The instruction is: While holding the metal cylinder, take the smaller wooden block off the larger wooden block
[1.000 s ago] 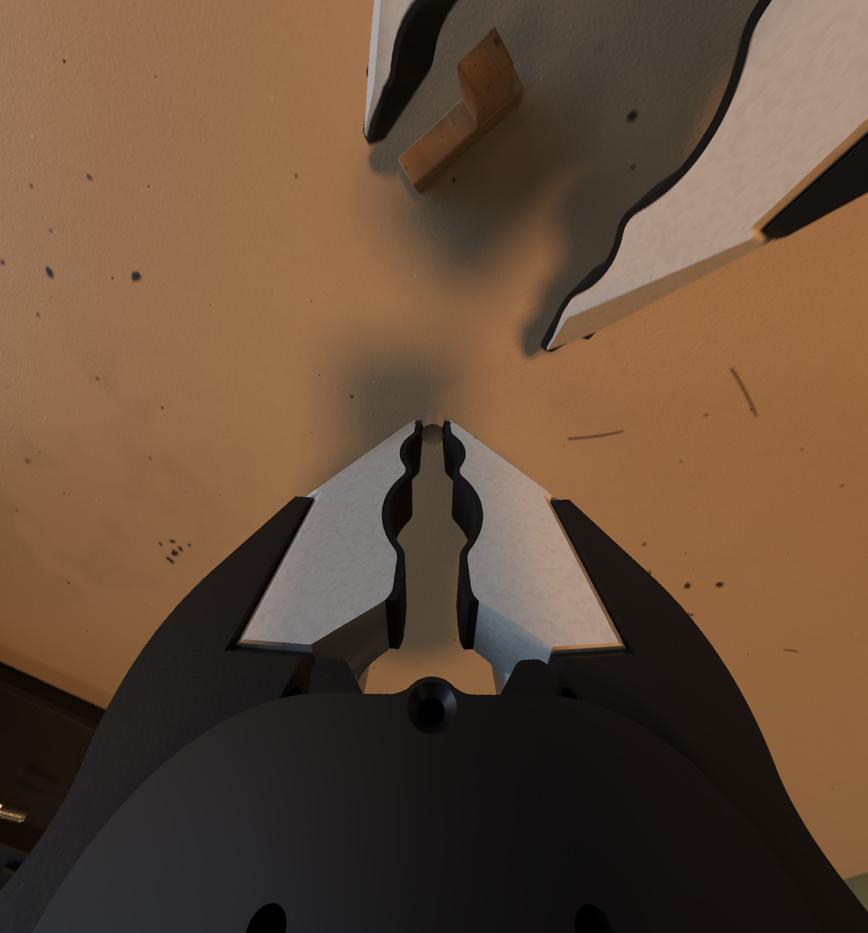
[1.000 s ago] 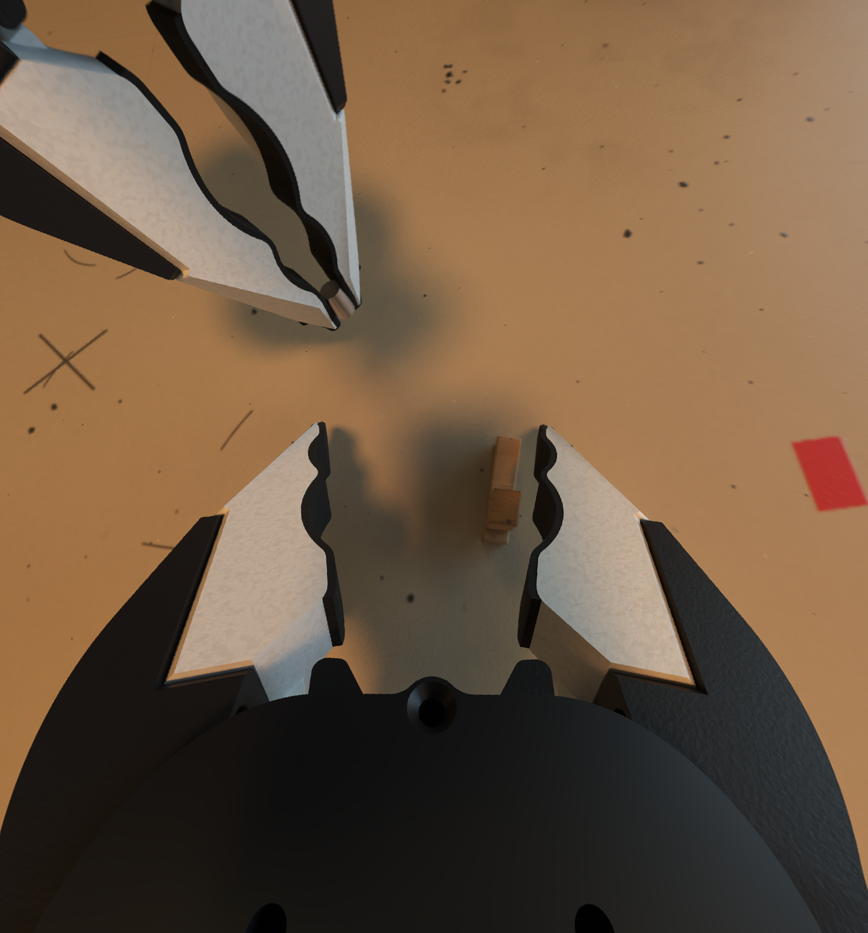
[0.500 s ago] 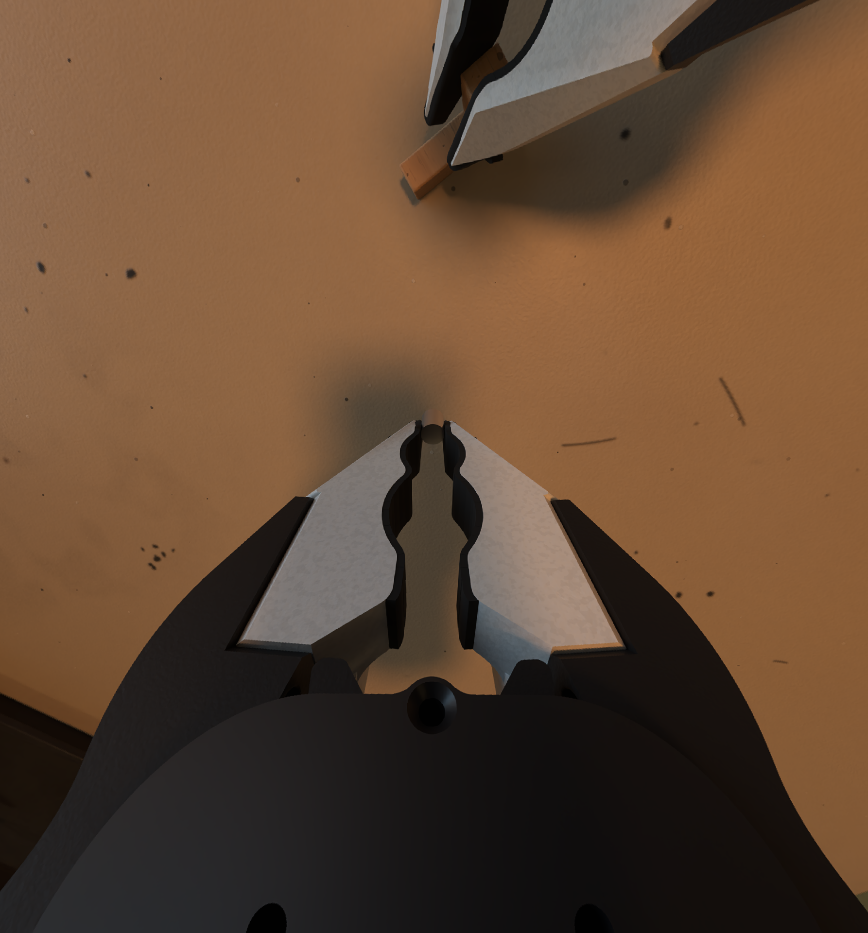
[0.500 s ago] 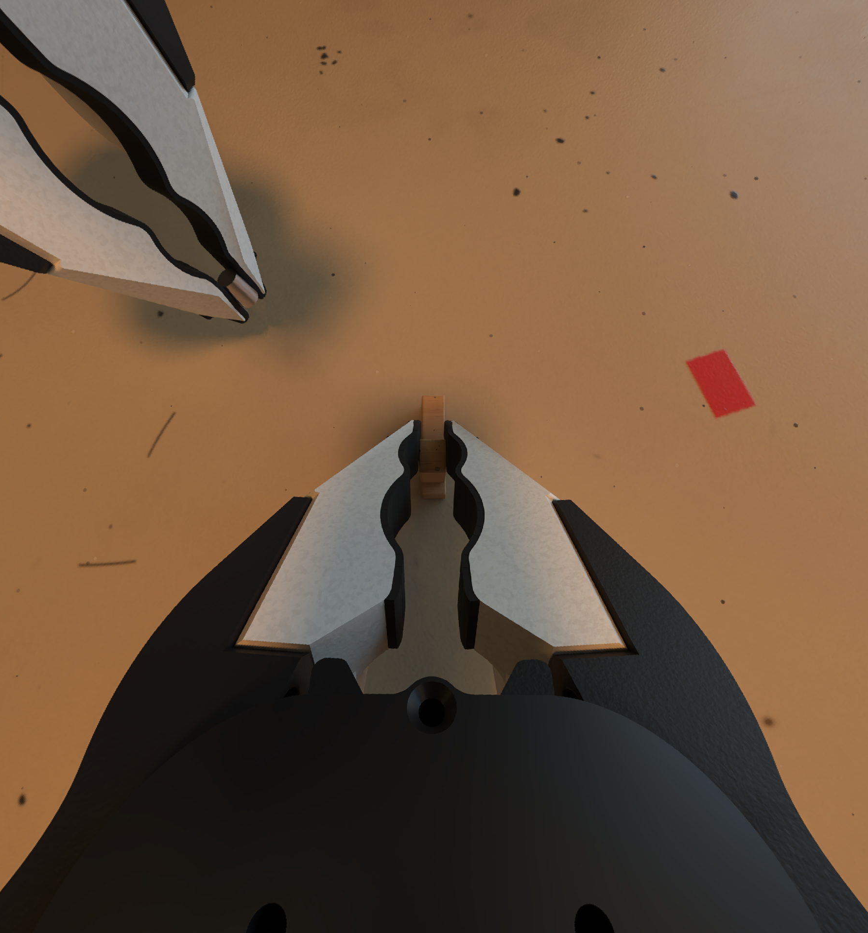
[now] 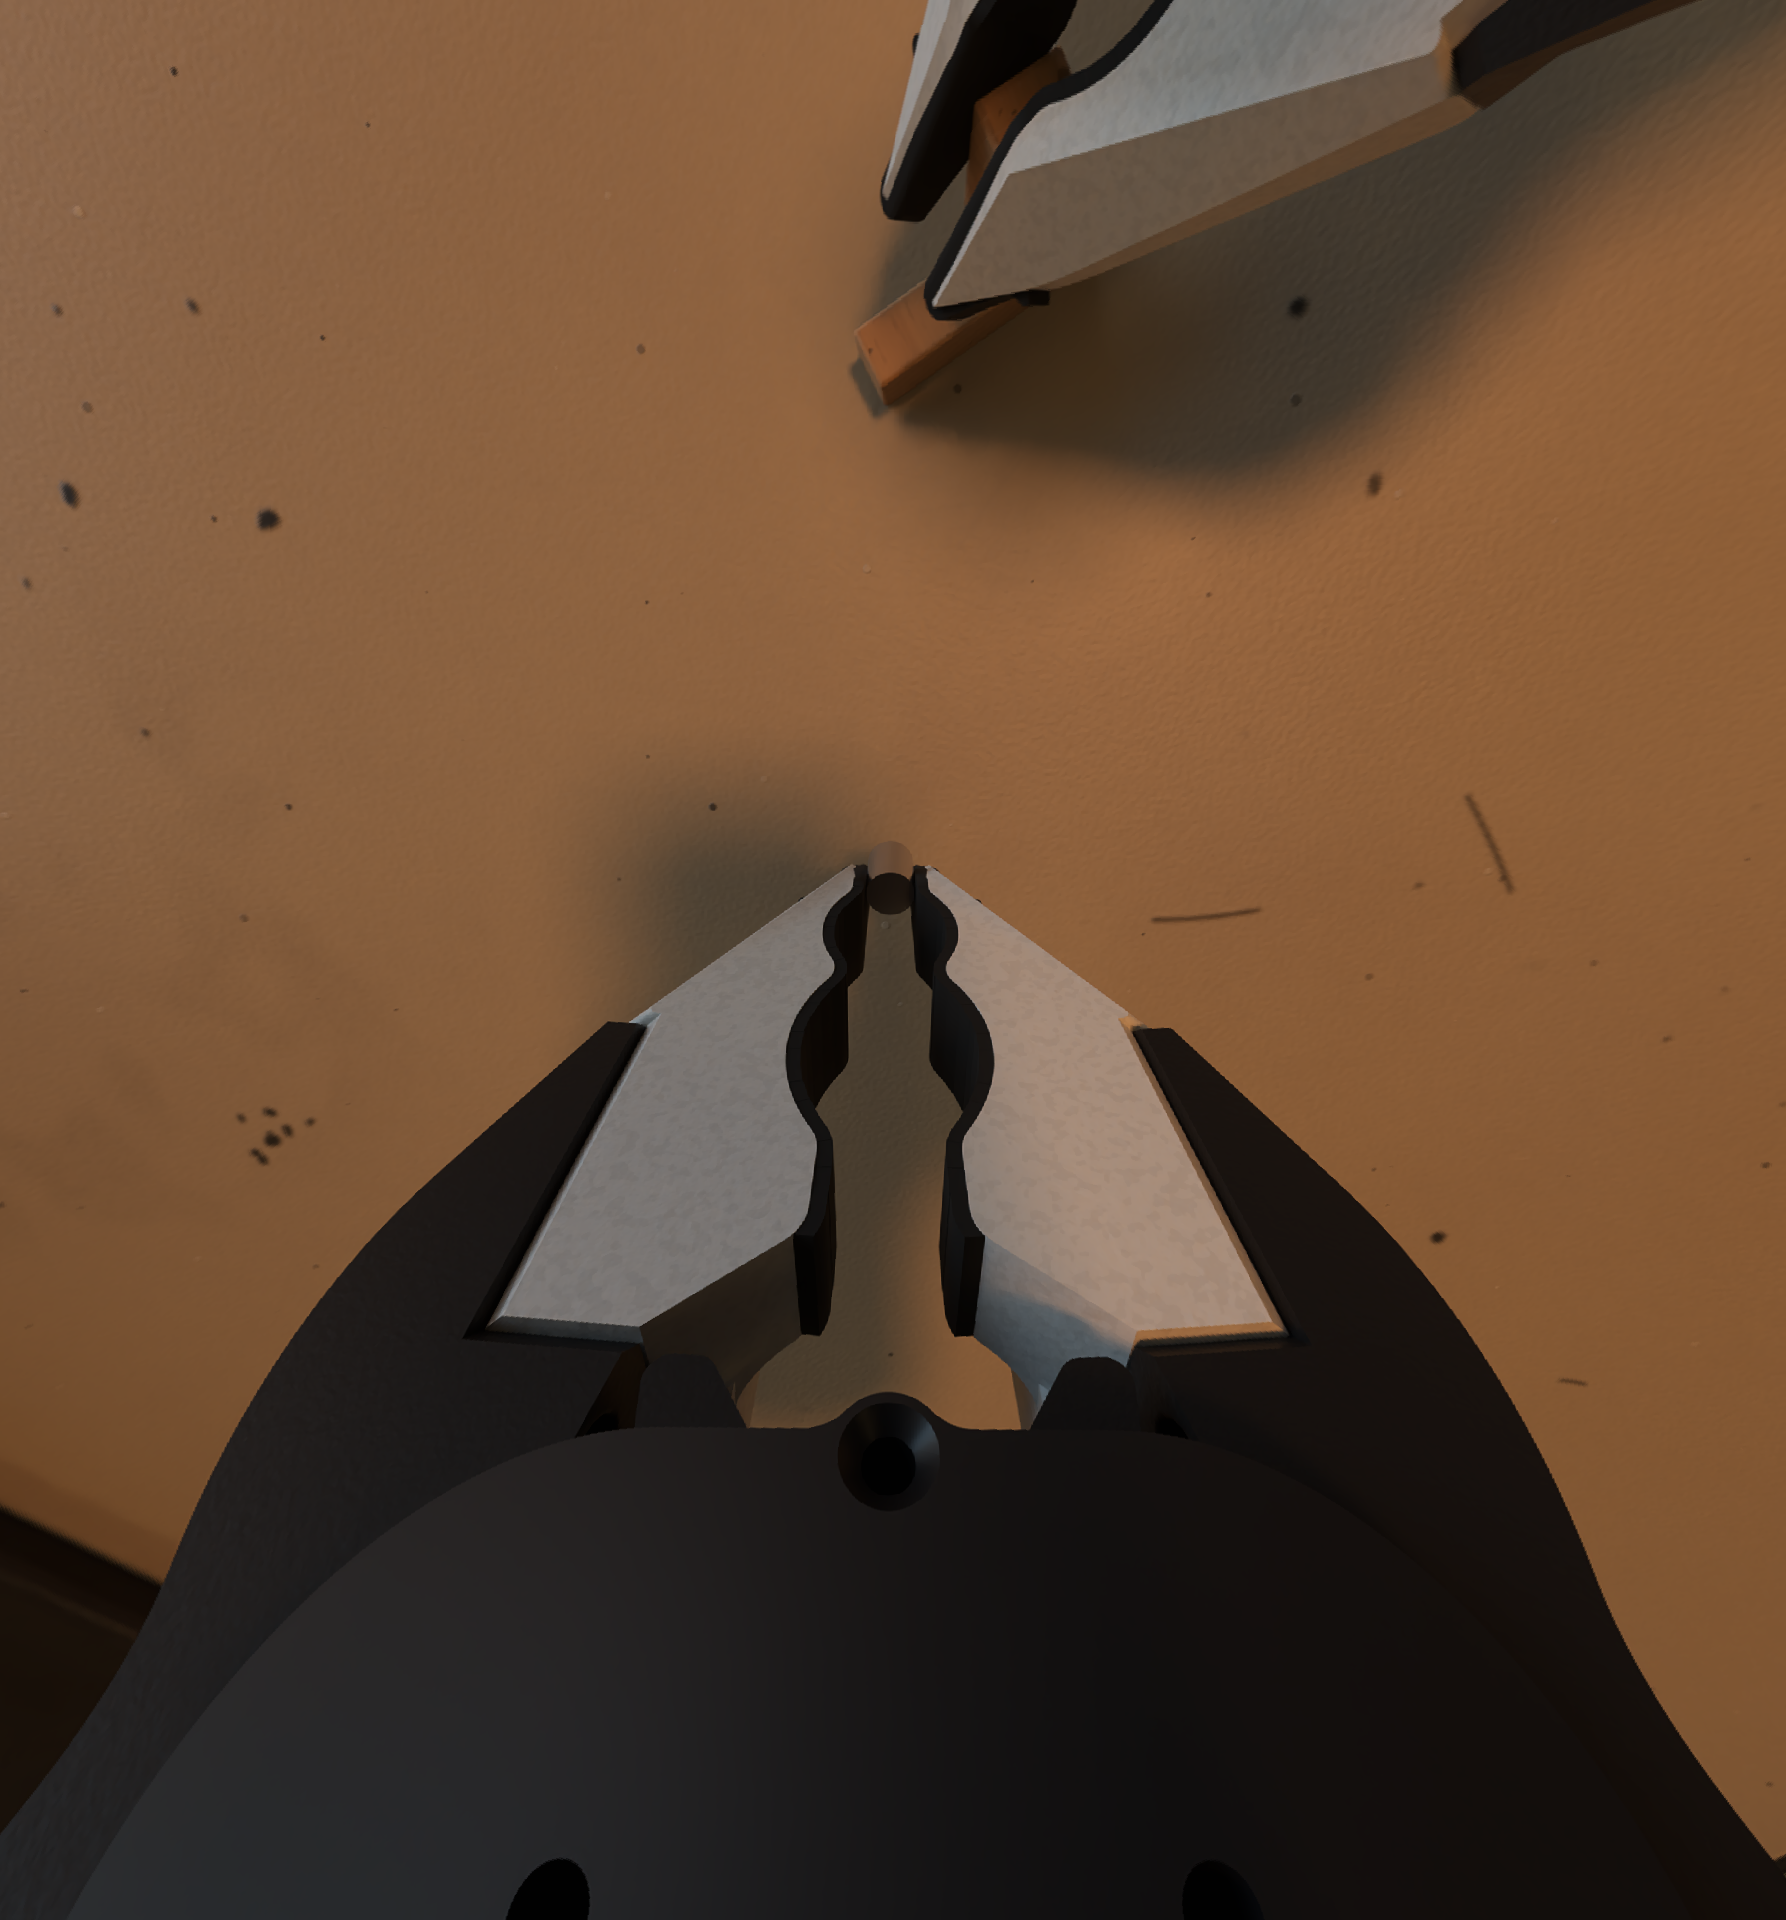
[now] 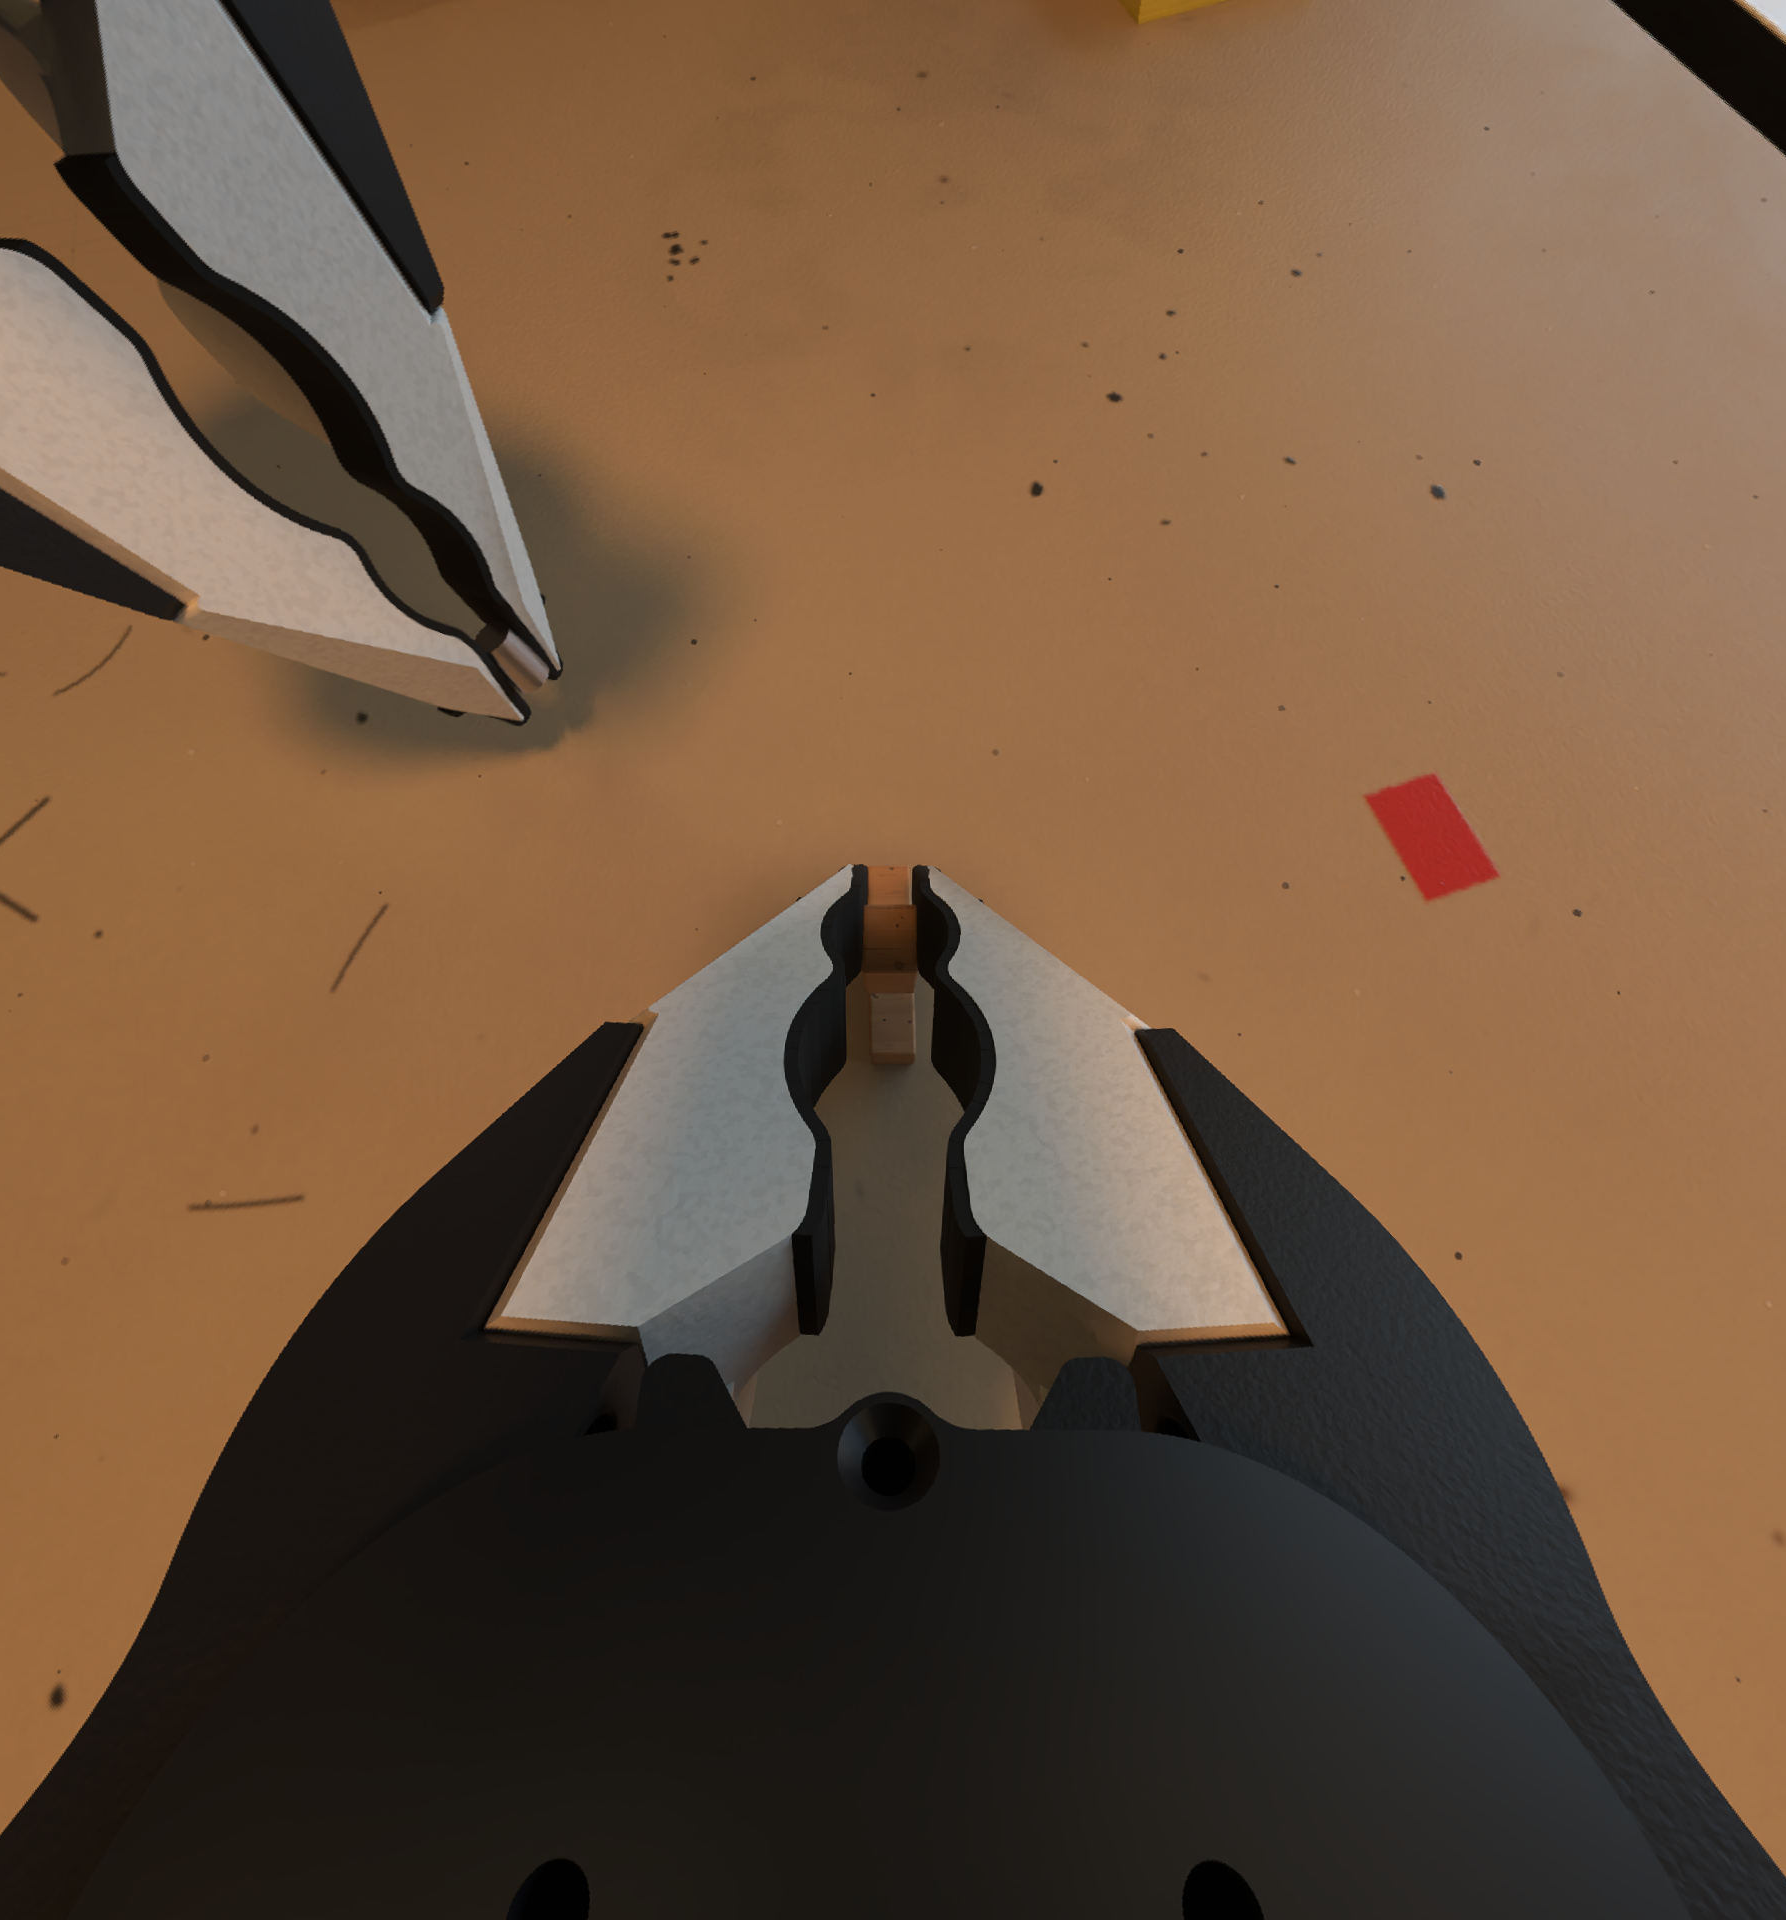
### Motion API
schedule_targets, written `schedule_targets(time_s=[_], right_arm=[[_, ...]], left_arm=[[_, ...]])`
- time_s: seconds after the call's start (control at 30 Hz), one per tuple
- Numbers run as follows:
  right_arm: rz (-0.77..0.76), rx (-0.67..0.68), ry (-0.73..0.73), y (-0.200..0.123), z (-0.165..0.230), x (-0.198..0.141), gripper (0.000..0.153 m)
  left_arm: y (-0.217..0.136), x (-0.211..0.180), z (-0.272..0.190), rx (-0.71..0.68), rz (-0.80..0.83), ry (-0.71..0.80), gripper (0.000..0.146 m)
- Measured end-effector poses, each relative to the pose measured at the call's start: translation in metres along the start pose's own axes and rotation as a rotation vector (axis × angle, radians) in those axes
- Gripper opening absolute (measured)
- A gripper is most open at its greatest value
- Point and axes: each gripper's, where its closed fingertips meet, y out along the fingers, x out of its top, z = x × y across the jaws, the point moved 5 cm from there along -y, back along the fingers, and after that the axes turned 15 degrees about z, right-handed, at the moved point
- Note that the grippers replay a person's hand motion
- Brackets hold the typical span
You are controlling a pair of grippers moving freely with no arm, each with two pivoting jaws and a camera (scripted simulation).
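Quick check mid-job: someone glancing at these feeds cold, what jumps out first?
First, the right gripper low at centre, jaws shut on the smaller wooden block, with the larger wooden block on the table beneath it. Next, the left gripper pinching the metal cylinder at its tips, close over the table. The red patch to the right also catches the eye.
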Motion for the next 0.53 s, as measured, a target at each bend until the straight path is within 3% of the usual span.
schedule_targets(time_s=[0.53], right_arm=[[-0.011, 0.009, 0.014, 0.0043, 0.0003, -0.0007, 0.008]], left_arm=[[0.0012, -0.0032, -0.0045, -0.081, -0.099, -0.075, 0.007]])
